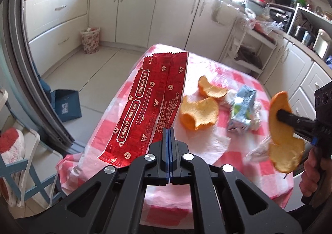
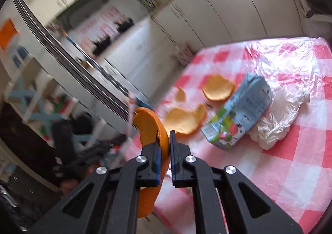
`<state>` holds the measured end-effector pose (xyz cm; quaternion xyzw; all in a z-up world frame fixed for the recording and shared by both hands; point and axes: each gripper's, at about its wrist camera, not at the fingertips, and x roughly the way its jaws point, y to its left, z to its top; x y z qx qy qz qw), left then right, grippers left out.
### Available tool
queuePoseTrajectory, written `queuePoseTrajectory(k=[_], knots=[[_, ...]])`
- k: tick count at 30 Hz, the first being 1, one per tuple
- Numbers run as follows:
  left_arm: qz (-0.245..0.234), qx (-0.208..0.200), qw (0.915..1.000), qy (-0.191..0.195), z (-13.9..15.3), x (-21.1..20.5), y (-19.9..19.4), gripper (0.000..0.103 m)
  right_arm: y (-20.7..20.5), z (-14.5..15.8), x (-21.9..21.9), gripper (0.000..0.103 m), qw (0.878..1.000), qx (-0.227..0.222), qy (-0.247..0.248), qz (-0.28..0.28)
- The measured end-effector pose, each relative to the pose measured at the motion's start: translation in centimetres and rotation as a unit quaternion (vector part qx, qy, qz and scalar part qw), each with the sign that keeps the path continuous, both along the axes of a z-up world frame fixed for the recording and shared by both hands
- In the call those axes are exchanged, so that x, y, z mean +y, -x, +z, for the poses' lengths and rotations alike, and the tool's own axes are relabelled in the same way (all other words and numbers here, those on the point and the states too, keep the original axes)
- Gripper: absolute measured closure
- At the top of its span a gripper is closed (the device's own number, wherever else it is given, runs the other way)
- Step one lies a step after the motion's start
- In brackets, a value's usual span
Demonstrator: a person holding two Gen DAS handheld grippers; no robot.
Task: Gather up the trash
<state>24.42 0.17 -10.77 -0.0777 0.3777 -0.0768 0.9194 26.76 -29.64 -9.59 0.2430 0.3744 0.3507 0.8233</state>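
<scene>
My left gripper (image 1: 168, 130) is shut on a long red wrapper (image 1: 149, 101) and holds it above the table's left side. My right gripper (image 2: 165, 136) is shut on a large orange peel (image 2: 152, 128) and holds it off the table; that peel also shows in the left wrist view (image 1: 284, 130) at the right. Two more orange peels (image 1: 199, 115) (image 1: 210, 89) lie on the checked tablecloth (image 1: 238, 151). A small blue drink carton (image 1: 242, 111) lies beside them, next to a crumpled white plastic bag (image 2: 278, 126).
A floral waste bin (image 1: 90, 40) stands on the floor by the white cabinets. A blue box (image 1: 66, 105) lies on the floor left of the table. A blue-and-white chair (image 1: 18, 163) stands at the near left. Cluttered counters run along the right.
</scene>
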Motion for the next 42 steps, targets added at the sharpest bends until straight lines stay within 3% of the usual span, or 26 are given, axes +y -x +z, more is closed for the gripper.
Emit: queuePoseTrajectory(k=[10,13,17,22,24,29,30,31,32,33,34,38,42], knots=[[-0.075,-0.033,0.9966,0.005,2.1,-7.0,1.5,0.102,3.8,1.1,-9.2,0.095,0.994,-0.002,-0.064,-0.088],[-0.099,-0.031,0.9946,0.003,2.3,-9.9,2.1,0.102,3.8,-0.9,-10.7,0.095,0.994,0.052,-0.059,-0.08],[-0.126,-0.012,0.992,0.004,1.6,-13.4,2.5,0.102,3.6,-4.7,-11.1,0.094,0.985,0.109,-0.121,-0.061],[-0.135,-0.009,0.9909,-0.005,1.6,-15.2,3.4,0.102,3.1,-4.8,-9.4,0.094,0.99,0.11,-0.07,-0.059],[-0.133,-0.01,0.991,-0.009,1.7,-15.3,3.5,0.102,2.8,-3.9,-8.3,0.094,0.994,0.087,-0.014,-0.067],[-0.126,-0.007,0.9919,-0.007,1.9,-14.8,3.4,0.102,2.6,-3.8,-8.5,0.093,0.993,0.08,-0.064,-0.055],[-0.126,-0.007,0.992,-0.006,2.0,-14.8,3.4,0.102,2.5,-3.9,-8.6,0.09,0.993,0.083,-0.071,-0.053],[-0.126,-0.008,0.9919,-0.006,2.1,-14.8,3.5,0.102,2.4,-3.9,-8.4,0.082,0.993,0.09,-0.047,-0.055],[-0.127,-0.009,0.9919,-0.006,2.2,-14.8,3.5,0.102,2.2,-4.2,-7.8,0.072,0.993,0.099,0.007,-0.063],[-0.127,-0.01,0.9918,-0.008,2.2,-14.8,3.6,0.102,2.2,-4.5,-7.4,0.049,0.99,0.103,0.056,-0.079],[-0.127,-0.01,0.9918,-0.008,2.2,-14.8,3.6,0.102,2.2,-4.7,-7.1,0.044,0.988,0.106,0.076,-0.088],[-0.126,-0.008,0.992,-0.009,2.0,-14.4,3.7,0.102,2.5,-4.3,-7.7,0.044,0.985,0.107,0.091,-0.097],[-0.12,-0.006,0.9927,-0.004,1.8,-13.7,3.4,0.102,3.9,-3.2,-7.8,0.048,0.986,0.109,0.112,-0.064]])
